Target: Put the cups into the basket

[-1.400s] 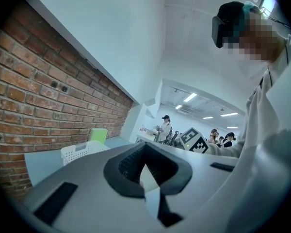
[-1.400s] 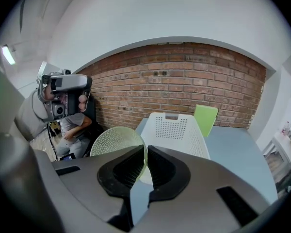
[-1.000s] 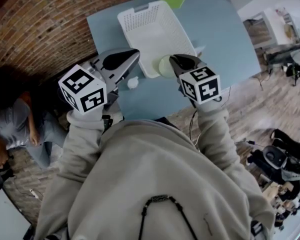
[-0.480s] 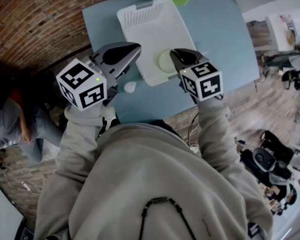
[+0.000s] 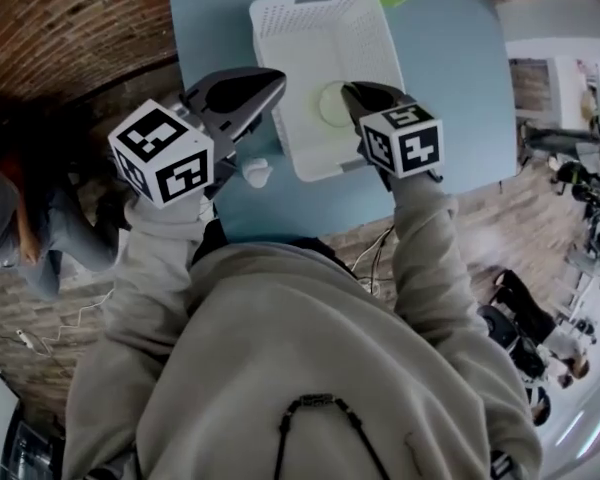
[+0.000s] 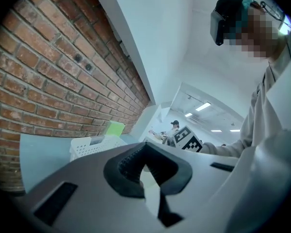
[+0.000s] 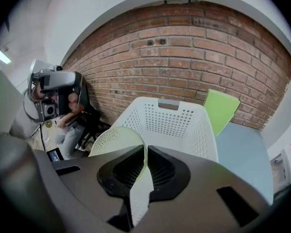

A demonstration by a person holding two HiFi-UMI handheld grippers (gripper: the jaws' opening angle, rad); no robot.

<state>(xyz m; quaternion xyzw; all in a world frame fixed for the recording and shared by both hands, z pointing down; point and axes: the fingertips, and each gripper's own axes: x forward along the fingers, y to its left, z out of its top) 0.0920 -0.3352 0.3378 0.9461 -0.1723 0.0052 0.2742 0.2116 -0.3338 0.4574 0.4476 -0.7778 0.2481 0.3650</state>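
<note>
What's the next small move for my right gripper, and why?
Probably lower it a little and set the cup down inside. The right gripper is shut on the green cup by its wall, and the cup hangs over the near end of the basket.

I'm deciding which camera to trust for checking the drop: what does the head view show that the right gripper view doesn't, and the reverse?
Only the head view: the left gripper beside the basket, a white cup on the table near it, and the person's sleeves. Only the right gripper view: the right gripper with its jaws shut on the thin wall of the green cup. Both: the basket, the table and the green cup, which the head view places over the basket.
</note>
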